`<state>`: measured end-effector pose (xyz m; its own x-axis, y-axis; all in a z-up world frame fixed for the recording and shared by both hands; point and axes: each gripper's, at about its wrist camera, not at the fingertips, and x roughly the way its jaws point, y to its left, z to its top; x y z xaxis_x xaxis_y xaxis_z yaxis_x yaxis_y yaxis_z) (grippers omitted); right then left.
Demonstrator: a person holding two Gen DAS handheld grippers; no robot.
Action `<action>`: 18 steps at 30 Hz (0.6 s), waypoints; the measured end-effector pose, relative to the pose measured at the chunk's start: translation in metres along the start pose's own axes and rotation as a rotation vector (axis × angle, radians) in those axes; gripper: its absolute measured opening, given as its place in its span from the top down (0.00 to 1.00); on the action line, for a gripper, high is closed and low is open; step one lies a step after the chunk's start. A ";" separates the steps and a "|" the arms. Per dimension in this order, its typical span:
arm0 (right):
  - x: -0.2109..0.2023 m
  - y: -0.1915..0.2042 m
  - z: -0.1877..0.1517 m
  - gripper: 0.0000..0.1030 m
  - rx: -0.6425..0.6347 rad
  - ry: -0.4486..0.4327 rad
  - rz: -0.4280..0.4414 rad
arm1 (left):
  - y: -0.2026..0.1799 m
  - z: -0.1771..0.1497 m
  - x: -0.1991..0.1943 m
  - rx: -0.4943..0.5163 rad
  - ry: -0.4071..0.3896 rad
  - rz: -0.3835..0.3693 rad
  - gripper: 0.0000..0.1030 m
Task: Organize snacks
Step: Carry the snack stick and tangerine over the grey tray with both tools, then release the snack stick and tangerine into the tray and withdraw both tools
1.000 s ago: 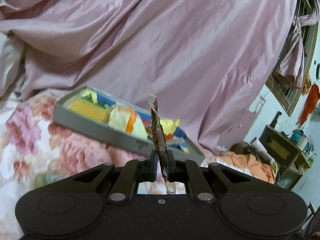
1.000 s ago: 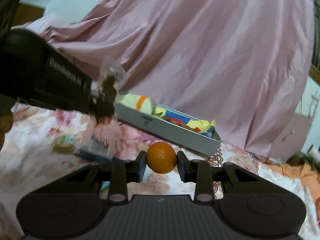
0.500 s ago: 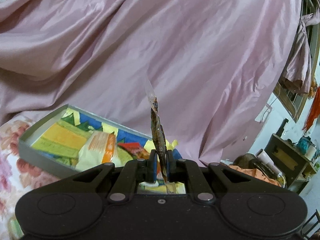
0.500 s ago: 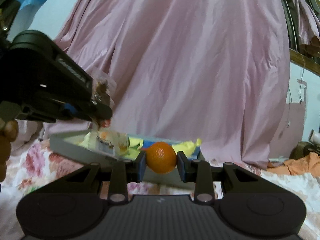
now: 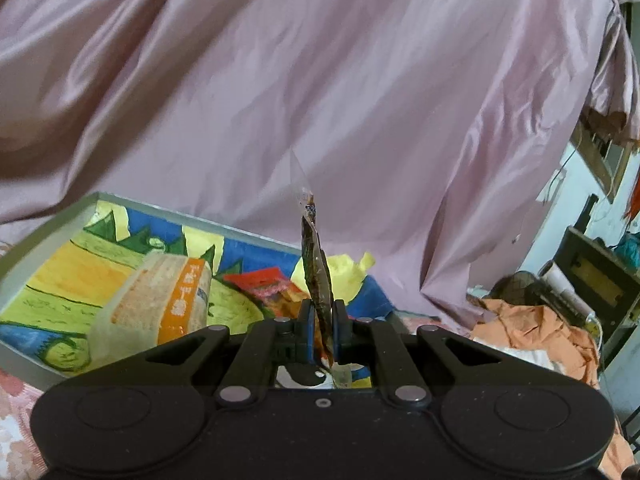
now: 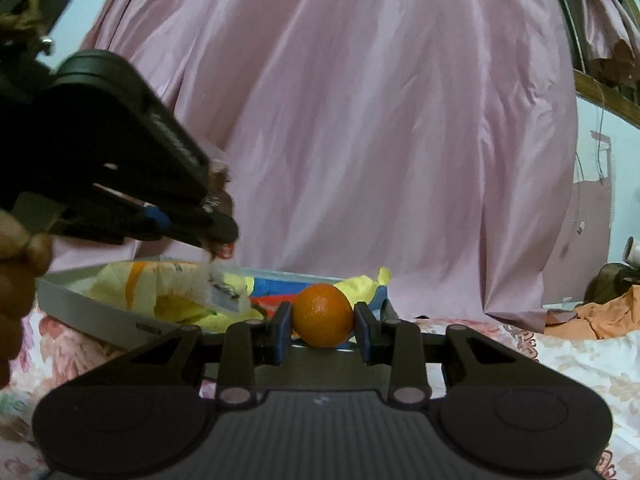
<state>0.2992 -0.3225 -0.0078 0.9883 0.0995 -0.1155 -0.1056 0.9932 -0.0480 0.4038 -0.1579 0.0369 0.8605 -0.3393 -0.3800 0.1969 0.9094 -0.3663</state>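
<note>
Two hands, two loads: each gripper is carrying a snack toward the same box, so here's the rundown near to far.

Right gripper (image 6: 322,330): pads pinched on a small orange (image 6: 322,315), held low just in front of the box's near right corner. Solid grip on both sides of the fruit.

Left gripper (image 5: 322,320): pressed together on a flat clear snack packet (image 5: 316,276) that stands up on edge between the pads, dark stuff inside. From the right wrist view it sits to the left, over the box's near edge, with the packet's lower end dangling.

Bedsheet (image 6: 560,364): floral, soft, so the box probably isn't sitting on a firm base.

Grey box (image 5: 36,240): shallow tray with a colourful cartoon lining. Already inside are a pale wafer pack with an orange stripe (image 5: 160,300) toward the left, a red packet (image 5: 272,292) mid, and a yellow wrapper (image 5: 344,272) toward the far right.

Pink drape (image 5: 360,100): hangs right behind the box, fills the far side.

How I'd do it: get each gripper fully past the rim before letting go. Lay the packet flat in a bare patch rather than dropping it edge-on. Set the orange down low against a wall or another pack, since it looks likely to roll. Keep the two grippers from bumping, they're close.
</note>
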 end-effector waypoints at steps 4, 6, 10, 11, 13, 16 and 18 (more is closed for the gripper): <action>0.006 -0.003 0.000 0.64 0.017 0.008 0.011 | 0.003 -0.006 0.009 0.000 0.000 0.010 0.92; 0.008 -0.005 0.000 0.64 0.029 0.019 0.016 | 0.004 -0.009 0.012 -0.005 0.001 0.016 0.91; 0.009 -0.005 -0.001 0.64 0.042 0.028 0.011 | 0.004 -0.012 0.013 -0.007 0.011 0.041 0.76; 0.009 -0.005 0.000 0.64 0.042 0.028 0.010 | 0.004 -0.013 0.011 -0.018 0.007 0.043 0.73; 0.009 -0.005 0.000 0.57 0.048 0.030 0.005 | 0.006 -0.013 0.008 -0.039 -0.002 0.048 0.55; 0.008 -0.007 0.000 0.48 0.057 0.024 -0.004 | 0.005 -0.012 -0.001 -0.050 -0.024 0.059 0.36; 0.007 -0.008 0.001 0.41 0.055 0.019 -0.022 | 0.004 -0.009 -0.009 -0.048 -0.037 0.058 0.27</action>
<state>0.3072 -0.3301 -0.0076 0.9880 0.0767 -0.1338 -0.0769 0.9970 0.0037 0.3928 -0.1538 0.0309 0.8866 -0.2767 -0.3706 0.1245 0.9145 -0.3849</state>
